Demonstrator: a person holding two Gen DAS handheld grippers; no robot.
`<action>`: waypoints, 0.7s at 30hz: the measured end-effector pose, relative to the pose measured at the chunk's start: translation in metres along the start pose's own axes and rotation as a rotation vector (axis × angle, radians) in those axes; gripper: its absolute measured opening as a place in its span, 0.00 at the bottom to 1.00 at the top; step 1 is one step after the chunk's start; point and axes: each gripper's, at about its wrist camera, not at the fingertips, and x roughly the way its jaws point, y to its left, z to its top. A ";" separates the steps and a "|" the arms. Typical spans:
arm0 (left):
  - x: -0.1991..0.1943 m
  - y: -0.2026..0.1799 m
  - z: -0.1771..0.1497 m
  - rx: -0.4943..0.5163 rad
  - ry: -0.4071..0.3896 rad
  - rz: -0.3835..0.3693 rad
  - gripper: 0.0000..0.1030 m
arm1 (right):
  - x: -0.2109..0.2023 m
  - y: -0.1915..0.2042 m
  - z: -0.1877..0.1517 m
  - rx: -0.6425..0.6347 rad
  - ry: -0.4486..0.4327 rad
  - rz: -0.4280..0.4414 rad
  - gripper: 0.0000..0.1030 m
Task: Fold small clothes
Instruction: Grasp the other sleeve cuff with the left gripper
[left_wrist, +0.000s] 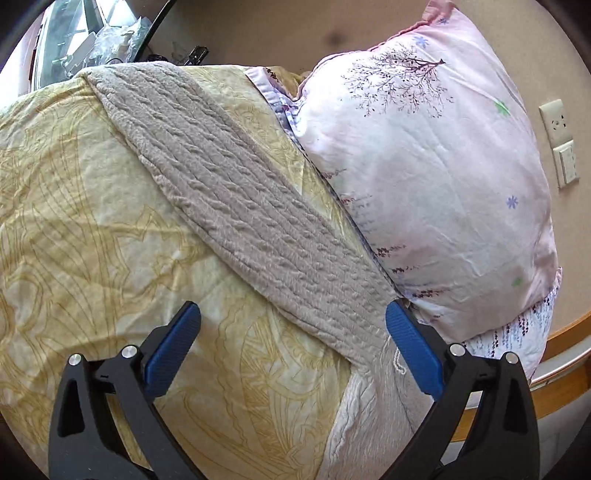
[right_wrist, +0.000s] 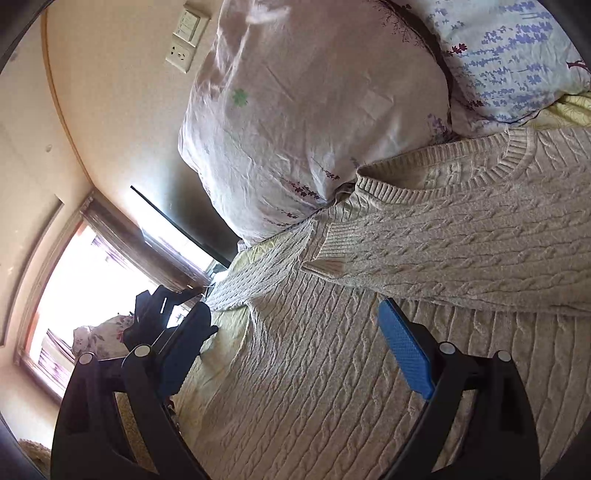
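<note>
- The sweater (right_wrist: 388, 332) is a beige cable-knit, its surface ridged with twisted rope-like braids; in the right wrist view it fills the lower centre and right of the frame, lying flat on the bed.
- A sleeve (right_wrist: 461, 243) is folded across the body from the right of that frame, ending in a ribbed cuff at centre; the ribbed round neckline (right_wrist: 436, 177) sits just above it, touching the pillow.
- In the left wrist view the sweater (left_wrist: 236, 206) shows as a long grey-beige fuzzy band running diagonally from upper left to lower centre.
- It lies on a yellow bedcover (left_wrist: 74, 221), thin creased cotton printed with darker yellow line ornament.
- The pink pillow (left_wrist: 424, 166) at the right of the left wrist view is plump and wrinkled, printed with a dark branching tree and small flowers, edged with a frill.
- The left gripper (left_wrist: 291, 314) has its jaws wide apart, nothing between its blue ribbed pads (left_wrist: 410, 350); it hovers over the bedcover and the sweater's lower edge.
- The right gripper (right_wrist: 295, 317) also stands open, its blue textured pads (right_wrist: 402, 354) clear of the knit beneath.
- A white wall socket (right_wrist: 181, 55) sits at upper left of the right wrist view.
</note>
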 end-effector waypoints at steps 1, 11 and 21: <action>0.002 0.000 0.005 -0.021 0.014 -0.001 0.97 | 0.000 -0.001 0.000 0.006 -0.001 0.000 0.91; 0.026 0.016 0.033 -0.227 0.049 -0.075 0.55 | -0.004 -0.006 0.000 0.030 -0.001 0.001 0.91; 0.017 0.038 0.038 -0.326 -0.054 -0.058 0.25 | -0.009 0.003 0.000 0.006 -0.006 0.019 0.92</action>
